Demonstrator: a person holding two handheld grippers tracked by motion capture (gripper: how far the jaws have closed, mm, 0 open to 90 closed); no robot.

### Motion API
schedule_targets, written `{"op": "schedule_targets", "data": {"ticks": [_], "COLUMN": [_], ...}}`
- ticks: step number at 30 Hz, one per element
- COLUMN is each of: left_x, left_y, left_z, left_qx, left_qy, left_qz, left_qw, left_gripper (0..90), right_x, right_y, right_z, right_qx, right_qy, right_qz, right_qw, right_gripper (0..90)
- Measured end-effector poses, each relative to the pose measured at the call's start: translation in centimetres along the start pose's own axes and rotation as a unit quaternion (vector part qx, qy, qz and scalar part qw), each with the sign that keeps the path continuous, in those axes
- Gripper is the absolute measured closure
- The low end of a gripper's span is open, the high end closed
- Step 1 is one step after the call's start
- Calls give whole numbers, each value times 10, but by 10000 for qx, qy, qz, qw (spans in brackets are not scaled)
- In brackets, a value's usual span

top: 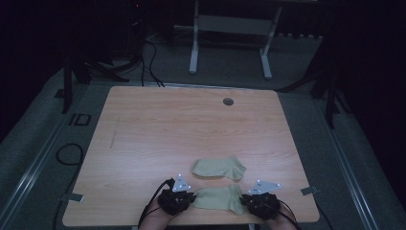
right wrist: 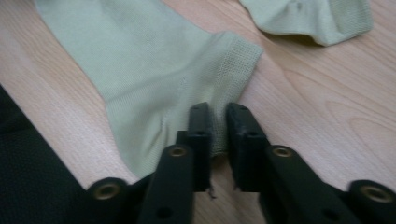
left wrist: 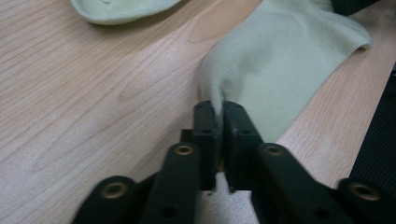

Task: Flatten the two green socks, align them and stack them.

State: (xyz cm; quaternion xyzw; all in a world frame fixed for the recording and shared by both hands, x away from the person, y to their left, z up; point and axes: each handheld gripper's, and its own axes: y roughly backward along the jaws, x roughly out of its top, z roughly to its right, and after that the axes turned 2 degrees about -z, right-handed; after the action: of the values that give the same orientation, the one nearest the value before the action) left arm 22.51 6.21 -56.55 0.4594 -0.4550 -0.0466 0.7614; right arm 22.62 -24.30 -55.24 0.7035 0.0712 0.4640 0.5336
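Far sock (top: 219, 167) just ahead; rest of table (top: 182, 124) open.

We see a dim lab or test room: a bare wooden worktop (top: 191, 124), grey carpet (top: 230, 72), loose cables (top: 148, 62) and a white desk frame (top: 230, 28) behind.

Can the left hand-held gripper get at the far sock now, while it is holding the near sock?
Probably not freely: the left hand-held gripper is shut on the near sock. The table towards the far sock is bare.
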Motion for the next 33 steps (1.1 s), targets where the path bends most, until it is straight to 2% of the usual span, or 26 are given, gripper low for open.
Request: {"op": "schedule_targets", "data": {"ticks": [2, 4, 5, 9, 12, 14, 15, 16, 17, 21, 25, 30, 31, 32, 33], "left_x": [0, 2, 3, 11, 22, 22, 39, 45, 50, 67, 79, 80, 80, 78, 76], "left_y": [2, 6, 10, 27, 41, 41, 52, 55, 56, 54, 41, 16, 16, 6, 0], "left_z": [1, 1, 2, 1, -3, -3, -12, -16, -21, -33, -46, -57, -57, -60, -61], "left_qx": [-9, -136, -141, -142, -68, -68, 0, 45, 5, 69, 178, 195, 195, 199, 176], "left_qy": [-10, 64, 39, 24, 0, 0, -6, 17, 53, 100, 76, 160, 160, 203, 235], "left_qz": [37, 141, 182, 408, 556, 556, 684, 710, 703, 636, 419, 192, 192, 111, 58], "left_qw": [10000, 9998, 9997, 9991, 9984, 9984, 9977, 9975, 9975, 9979, 9989, 9995, 9995, 9995, 9996], "left_gripper": [864, 867, 868, 868, 869, 869, 869, 869, 869, 869, 868, 868, 868, 868, 868], "right_x": [0, 1, 1, 9, 23, 28, 44, 49, 56, 74, 84, 81, 81, 78, 77], "right_y": [0, 2, 5, 27, 46, 51, 62, 63, 64, 58, 43, 15, 15, 3, -1], "right_z": [0, 1, 1, 5, 11, 14, 21, 24, 28, 42, 57, 71, 71, 78, 79], "right_qx": [63, 123, 198, 333, 309, 305, 234, 231, 211, 176, 134, 145, 145, 168, 175], "right_qy": [-31, -104, -163, -316, -285, -273, -191, -186, -142, -206, -330, -541, -541, -639, -701], "right_qz": [-1, 52, 99, 462, 724, 821, 911, 919, 917, 832, 714, 435, 435, 282, 248], "right_qw": [10000, 9999, 9996, 9979, 9965, 9958, 9954, 9953, 9955, 9962, 9968, 9975, 9975, 9974, 9971], "right_gripper": [831, 835, 835, 835, 836, 836, 835, 835, 834, 835, 835, 834, 834, 834, 834]}}
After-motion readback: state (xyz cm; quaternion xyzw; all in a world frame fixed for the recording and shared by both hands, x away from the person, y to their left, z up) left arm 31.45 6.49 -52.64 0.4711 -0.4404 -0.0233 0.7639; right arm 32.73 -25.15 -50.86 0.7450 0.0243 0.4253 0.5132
